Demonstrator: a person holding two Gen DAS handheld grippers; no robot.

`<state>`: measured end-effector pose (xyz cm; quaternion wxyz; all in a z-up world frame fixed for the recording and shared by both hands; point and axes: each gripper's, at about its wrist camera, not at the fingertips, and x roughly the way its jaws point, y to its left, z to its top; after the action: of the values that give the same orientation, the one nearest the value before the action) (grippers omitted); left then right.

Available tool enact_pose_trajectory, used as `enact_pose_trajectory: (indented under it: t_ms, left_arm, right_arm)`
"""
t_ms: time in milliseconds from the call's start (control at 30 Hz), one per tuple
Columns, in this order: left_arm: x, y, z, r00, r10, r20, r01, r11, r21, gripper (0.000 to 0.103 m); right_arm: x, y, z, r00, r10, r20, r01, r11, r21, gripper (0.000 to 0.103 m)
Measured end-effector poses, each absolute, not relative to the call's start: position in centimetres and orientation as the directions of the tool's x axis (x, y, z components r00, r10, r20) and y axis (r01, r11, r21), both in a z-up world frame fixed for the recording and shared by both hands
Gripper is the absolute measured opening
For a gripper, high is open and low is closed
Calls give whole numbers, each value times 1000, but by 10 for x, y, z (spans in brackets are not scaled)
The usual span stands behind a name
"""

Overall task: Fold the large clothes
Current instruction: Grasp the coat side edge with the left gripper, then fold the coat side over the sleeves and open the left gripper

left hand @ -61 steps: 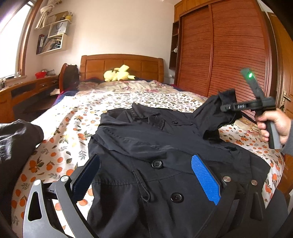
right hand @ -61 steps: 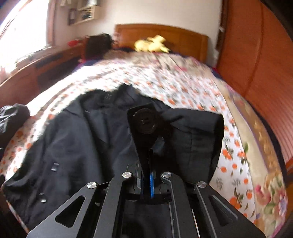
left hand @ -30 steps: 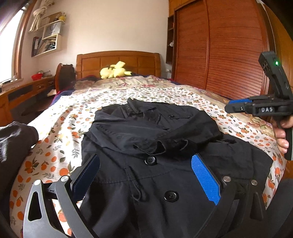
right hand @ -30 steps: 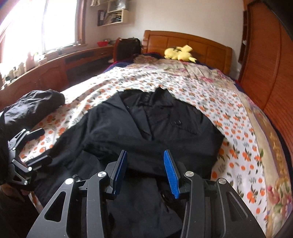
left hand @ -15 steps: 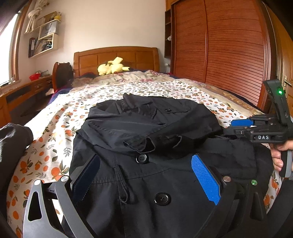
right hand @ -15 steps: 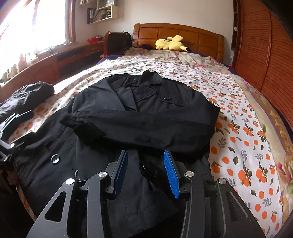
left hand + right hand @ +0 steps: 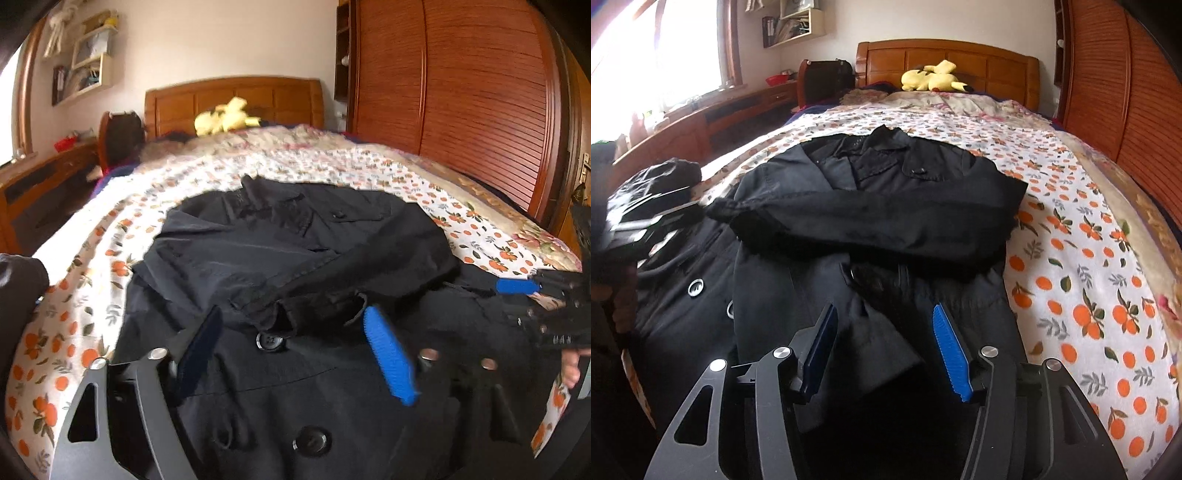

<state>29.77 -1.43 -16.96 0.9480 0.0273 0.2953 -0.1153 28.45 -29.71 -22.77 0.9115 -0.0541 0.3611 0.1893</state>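
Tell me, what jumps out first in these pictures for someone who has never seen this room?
A big black coat lies spread across the orange-patterned bedspread, one sleeve folded flat over its chest. A yellow plush toy sits by the wooden headboard at the far end. Up close, two open grippers with blue pads, left gripper and right gripper, hover over the coat's lower half.

A black button-front coat lies face up along the bed's foot end, collar toward the headboard, one sleeve folded across its chest (cuff pointing left).

No legible text, labels or numbers.
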Motion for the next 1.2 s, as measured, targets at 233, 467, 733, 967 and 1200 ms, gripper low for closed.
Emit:
enact_pose_trajectory:
  t_ms: [233,467,733,967,1200]
  left_arm:
    - [325,-28,-178,771,-128,-624,193,980,38,73]
    - [334,-33,-194,711,-107,-695,180,983,32,18]
    - [276,-30,-143,814,-45,-579,121,988,94,8]
    - [227,-24,-119,850,-37,-526,105,989,100,6]
    - [194,-22,-126,845,-37,-534,115,987,114,6]
  right_arm:
    - [275,-313,-223,667,348,-659,-400,913,77,53]
    - [269,-329,-218,681,368,-633,-405,910,93,53]
    - [268,-345,-217,684,379,-623,-406,908,107,53]
    - [267,-339,-213,687,382,-618,-421,902,89,53]
    - [271,-325,-211,694,375,-615,-428,901,67,53]
